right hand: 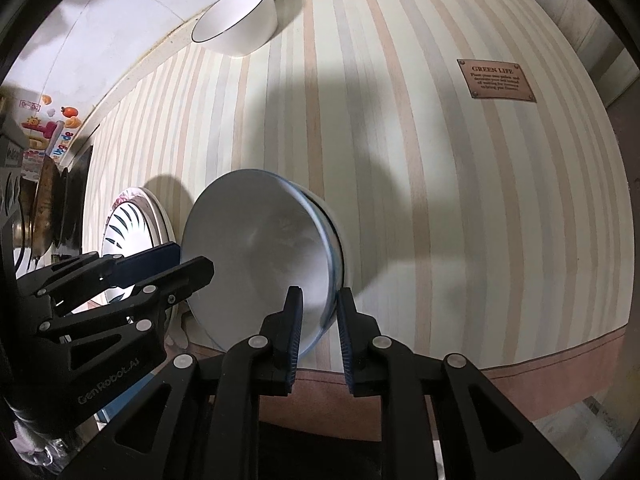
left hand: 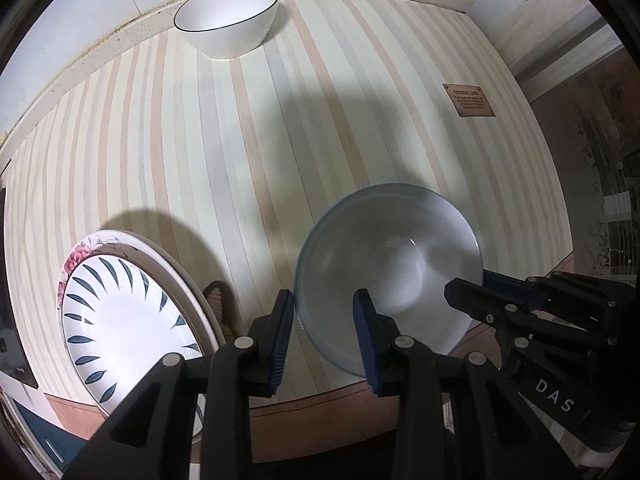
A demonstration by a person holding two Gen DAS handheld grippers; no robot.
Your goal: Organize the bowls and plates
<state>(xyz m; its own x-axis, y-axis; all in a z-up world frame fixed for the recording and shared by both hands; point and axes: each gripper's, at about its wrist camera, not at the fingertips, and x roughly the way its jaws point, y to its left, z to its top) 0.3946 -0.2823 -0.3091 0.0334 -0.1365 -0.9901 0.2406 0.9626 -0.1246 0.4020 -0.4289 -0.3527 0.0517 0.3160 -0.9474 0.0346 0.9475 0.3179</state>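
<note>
Blue-rimmed white bowl (left hand: 400, 256), empty

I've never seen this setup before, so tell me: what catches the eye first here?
The grey-white bowl near the table's front edge, with both grippers at its rim: the left gripper on one side, the right gripper opposite. Next, the leaf-patterned plate stacked on a floral plate at left, and the black-rimmed white bowl at the far edge.

Two bowls (left hand: 390, 276) (left hand: 228, 18), two stacked plates (left hand: 124, 316) (left hand: 176, 268), two grippers (left hand: 324, 344) (right hand: 318, 336), one brown label (left hand: 469, 100)
</note>
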